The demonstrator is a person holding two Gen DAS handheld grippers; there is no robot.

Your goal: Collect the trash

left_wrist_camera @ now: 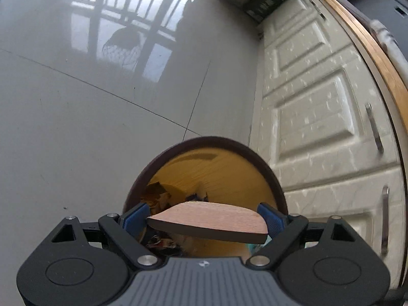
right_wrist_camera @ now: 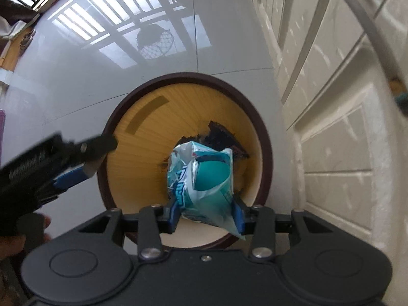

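A round trash bin with a dark brown rim and yellow inside stands on the floor; it also shows in the left wrist view. My left gripper is shut on a flat wooden lid piece and holds it over the bin's near rim. My right gripper is shut on a crumpled teal and white wrapper and holds it above the bin's mouth. Dark trash lies at the bin's bottom. The left gripper also shows at the bin's left rim, blurred.
White panelled cabinet doors with metal handles stand close on the right, also in the right wrist view. Glossy grey floor tiles spread to the left and far side. A wooden countertop edge runs above.
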